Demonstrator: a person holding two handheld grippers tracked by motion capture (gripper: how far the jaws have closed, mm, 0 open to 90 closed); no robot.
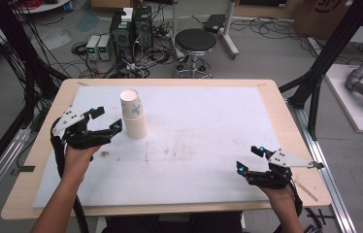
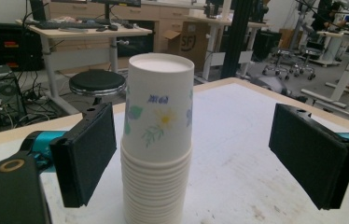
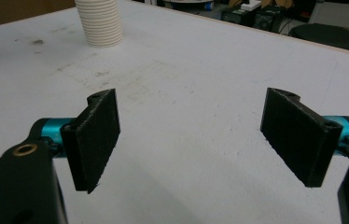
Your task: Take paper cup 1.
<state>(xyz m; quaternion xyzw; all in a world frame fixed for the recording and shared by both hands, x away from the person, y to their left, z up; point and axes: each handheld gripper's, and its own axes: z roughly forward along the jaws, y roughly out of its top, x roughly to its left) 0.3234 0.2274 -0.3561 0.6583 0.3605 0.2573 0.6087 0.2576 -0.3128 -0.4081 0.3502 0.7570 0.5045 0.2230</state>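
A tall stack of white paper cups point(image 1: 133, 115) with a flower print stands upright on the white sheet, left of the table's middle. My left gripper point(image 1: 107, 119) is open just to the left of the stack, pointing at it. In the left gripper view the cup stack point(image 2: 157, 140) rises a little beyond and between the two black pads point(image 2: 86, 154), nearer the left one and not touched by either. My right gripper point(image 1: 250, 158) is open near the table's front right, over bare sheet. In the right gripper view the cup stack point(image 3: 100, 21) stands far off at the top left.
The white sheet point(image 1: 194, 141) covers most of the wooden table point(image 1: 286, 121) and carries some brown stains near its middle. A black stool point(image 1: 195, 44) and computer boxes with cables point(image 1: 131, 29) stand on the floor beyond the far edge. A thin stick point(image 1: 305, 188) lies at the right front corner.
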